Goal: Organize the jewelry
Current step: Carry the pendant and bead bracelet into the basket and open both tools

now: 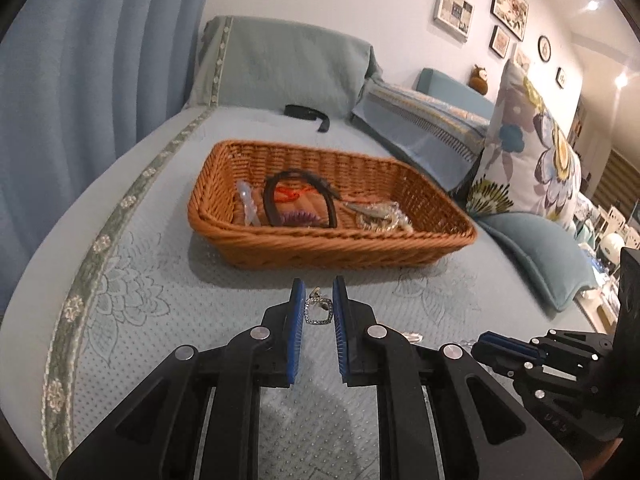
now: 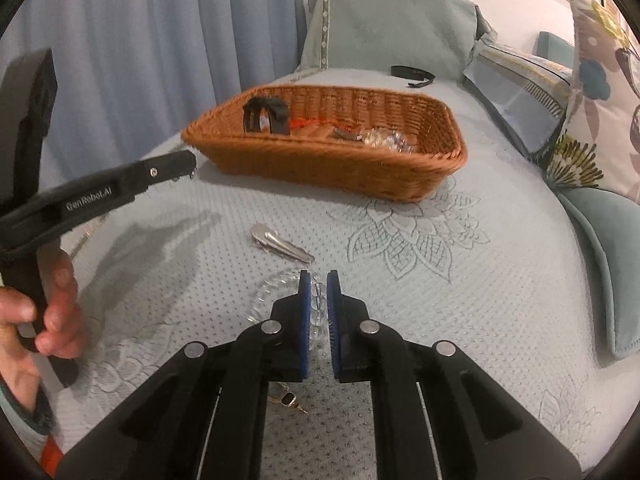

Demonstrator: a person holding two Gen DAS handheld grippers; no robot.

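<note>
A brown wicker basket (image 1: 332, 246) (image 2: 320, 160) sits on the pale blue bed cover and holds a black headband (image 1: 276, 204), a red cord, a clear clip and a silvery heap of jewelry (image 1: 380, 214). My left gripper (image 1: 319, 296) is shut on a small square rhinestone pendant (image 1: 318, 311), held above the cover in front of the basket. My right gripper (image 2: 318, 286) is shut on a clear beaded bracelet (image 2: 272, 294) that lies on the cover. A silver hair clip (image 2: 280, 242) lies just ahead of it. A small gold earring (image 2: 290, 400) lies under the right gripper.
A black strap (image 1: 308, 114) lies behind the basket. A floral pillow (image 1: 532, 152) and a blue cushion (image 1: 540, 248) stand at the right. A blue curtain hangs at the left. The left gripper's body (image 2: 100, 192) and the hand holding it show in the right wrist view.
</note>
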